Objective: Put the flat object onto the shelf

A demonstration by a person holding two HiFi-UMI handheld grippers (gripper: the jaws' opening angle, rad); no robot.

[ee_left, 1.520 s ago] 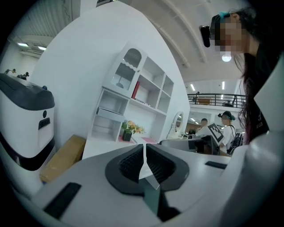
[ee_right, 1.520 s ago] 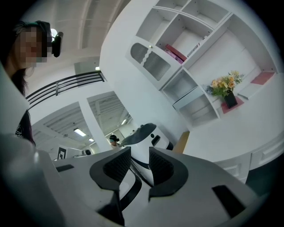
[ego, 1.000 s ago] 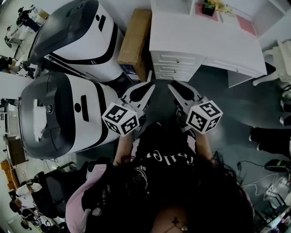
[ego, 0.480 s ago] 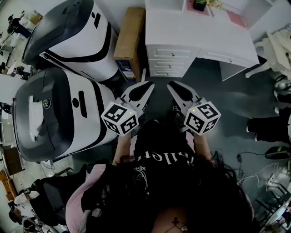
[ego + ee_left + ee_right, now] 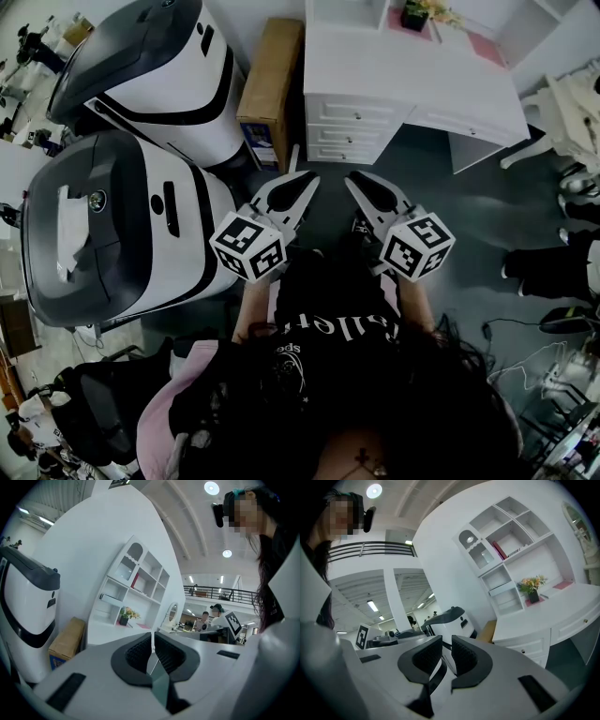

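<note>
left tongs [image 5: 153,643] clenched, empty | right tongs [image 5: 446,651] clenched, empty | pink flat object [image 5: 563,585] lies on table [image 5: 412,89], right of plant [image 5: 532,588], below shelf [image 5: 512,550]

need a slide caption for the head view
Person holds left tongs and right tongs, both shut and empty, pointed toward a white desk near two white machines.

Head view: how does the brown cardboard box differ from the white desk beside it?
The brown cardboard box is narrow and bare on top. The white desk is far wider, has drawers in front and carries a potted plant. Both stand side by side on the dark floor.
</note>
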